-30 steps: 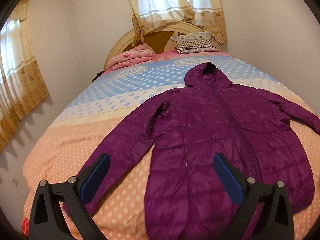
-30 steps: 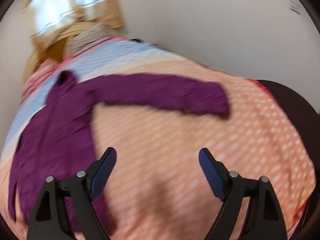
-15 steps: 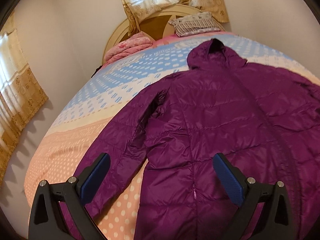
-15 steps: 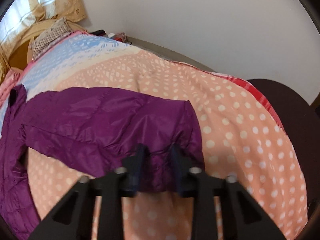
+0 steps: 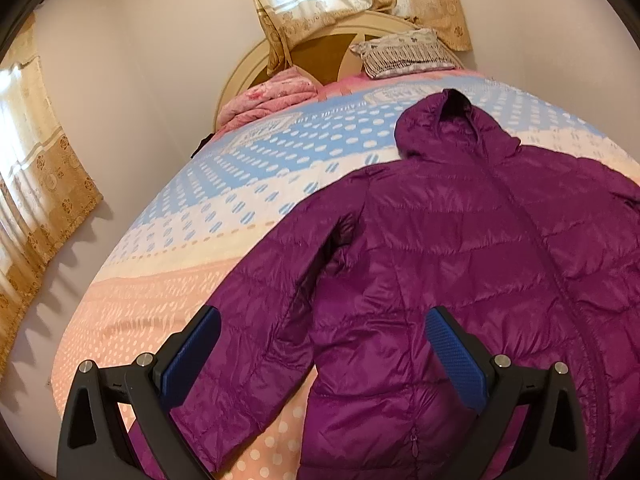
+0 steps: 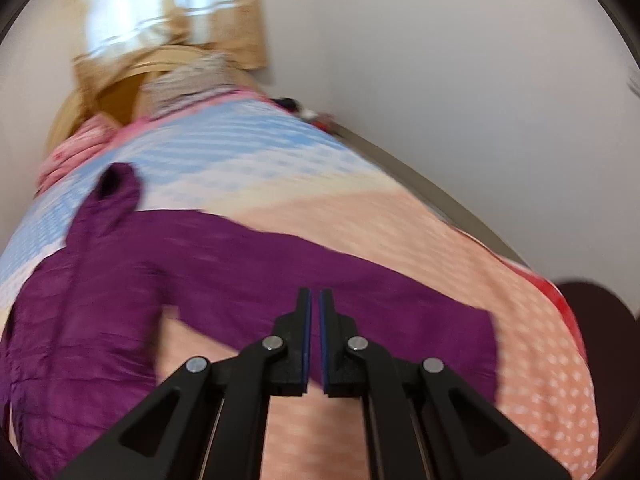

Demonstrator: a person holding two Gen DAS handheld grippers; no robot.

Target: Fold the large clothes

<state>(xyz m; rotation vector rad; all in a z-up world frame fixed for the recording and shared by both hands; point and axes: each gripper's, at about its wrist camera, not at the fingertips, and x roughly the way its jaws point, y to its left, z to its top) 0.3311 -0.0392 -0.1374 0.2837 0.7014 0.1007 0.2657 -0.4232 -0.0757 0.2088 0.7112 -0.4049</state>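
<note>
The purple coat lies flat on the bed. The left claw gapes over its near-left sleeve; the right claw, closed with nothing visibly caught, is above the right sleeve.

Only the two handheld grippers are seen of the person's own equipment; no hand or sleeve is shown. The left gripper is built of matte black plastic, with two angular arms pierced by triangular cut-outs. Each arm is fastened by two round silver screws. Its fingers are faced with bright blue pads covered in a fine dotted texture. The right gripper is made to the same pattern: black arms with triangular openings, four silver screw heads set in a shallow arc, and thin blue pad edges lining the inner faces of the jaws. Slim metal rods are seen under its arms.
</note>
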